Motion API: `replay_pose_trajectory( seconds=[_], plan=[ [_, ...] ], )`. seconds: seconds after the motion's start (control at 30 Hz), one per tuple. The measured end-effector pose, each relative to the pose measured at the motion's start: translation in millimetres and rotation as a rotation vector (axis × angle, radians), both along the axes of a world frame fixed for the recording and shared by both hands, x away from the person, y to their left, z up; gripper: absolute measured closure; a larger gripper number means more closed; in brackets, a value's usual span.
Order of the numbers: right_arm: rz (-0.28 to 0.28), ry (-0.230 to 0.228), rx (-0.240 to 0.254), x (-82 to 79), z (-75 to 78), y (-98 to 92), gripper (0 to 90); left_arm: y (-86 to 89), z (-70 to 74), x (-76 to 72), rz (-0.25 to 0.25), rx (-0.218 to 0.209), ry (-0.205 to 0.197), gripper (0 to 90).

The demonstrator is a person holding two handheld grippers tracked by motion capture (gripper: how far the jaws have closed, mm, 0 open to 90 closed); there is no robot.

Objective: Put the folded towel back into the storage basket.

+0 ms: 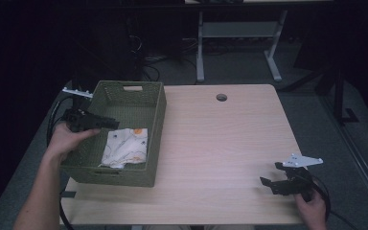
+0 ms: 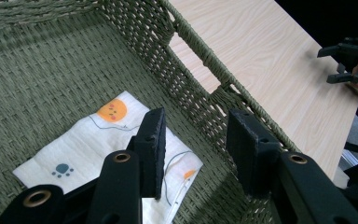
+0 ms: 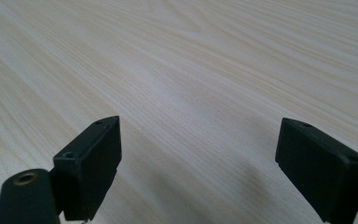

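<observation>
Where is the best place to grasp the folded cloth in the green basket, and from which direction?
Probably from above: the folded cloth lies flat on the floor of the green basket, whose walls block a sideways approach. Pinch a loose edge on the side away from the right wall.

A light wooden table holds a green woven basket on its left side. A small round hole sits right of the basket, near the table's far edge.

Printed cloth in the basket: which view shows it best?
Left gripper view: the printed cloth lies flat on the basket floor, close enough to read its orange and paw prints. The high view shows the cloth whole but small. The right gripper view looks at bare table.
</observation>
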State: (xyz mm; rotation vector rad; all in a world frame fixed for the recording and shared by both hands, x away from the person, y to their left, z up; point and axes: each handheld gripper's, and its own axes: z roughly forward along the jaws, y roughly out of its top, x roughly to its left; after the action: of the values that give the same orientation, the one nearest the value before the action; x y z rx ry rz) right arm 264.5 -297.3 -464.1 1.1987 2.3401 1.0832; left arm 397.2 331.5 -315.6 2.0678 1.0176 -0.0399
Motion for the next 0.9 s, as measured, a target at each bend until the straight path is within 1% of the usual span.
replay_pose_trajectory(
  seconds=[0.03,0.17,0.27,0.33,0.47,0.67,0.73,0.77,0.8,0.9],
  plan=[
    [0.003,0.004,-0.002,0.2,-0.1,0.3,13.9,-0.4,0.6,-1.7,0.004,-0.007,0.001,58.3],
    [0.009,0.001,-0.001,0.7,0.4,0.4,13.9,-2.6,1.8,-3.9,-0.002,-0.001,0.0,58.4],
    [0.006,0.003,0.002,0.8,0.6,0.6,13.9,-4.5,1.7,-4.8,0.0,-0.009,0.003,57.4],
    [0.002,0.002,0.004,0.8,0.8,0.2,13.9,-7.3,0.9,-6.4,-0.009,-0.011,0.004,57.4],
    [-0.004,-0.002,0.006,0.6,0.8,-0.8,13.9,-11.1,-1.3,-7.2,-0.016,-0.003,0.013,56.8],
    [-0.009,0.01,0.008,1.1,-0.5,-0.8,13.9,-18.7,2.2,-10.6,-0.026,-0.019,-0.002,55.8],
    [-0.006,0.012,0.007,1.4,-0.6,-1.0,13.9,-23.1,3.8,-11.2,-0.036,-0.015,-0.01,55.2],
    [-0.008,0.011,0.01,1.1,-0.3,-1.1,13.9,-26.9,4.6,-11.7,-0.041,-0.028,-0.01,54.5],
    [-0.008,0.011,0.01,1.1,-0.3,-1.1,13.9,-26.9,4.6,-11.7,-0.041,-0.028,-0.01,54.3],
    [-0.004,0.004,0.012,0.7,0.0,-1.7,13.9,-36.1,6.1,-12.4,-0.058,-0.027,-0.016,53.1]
  ],
)
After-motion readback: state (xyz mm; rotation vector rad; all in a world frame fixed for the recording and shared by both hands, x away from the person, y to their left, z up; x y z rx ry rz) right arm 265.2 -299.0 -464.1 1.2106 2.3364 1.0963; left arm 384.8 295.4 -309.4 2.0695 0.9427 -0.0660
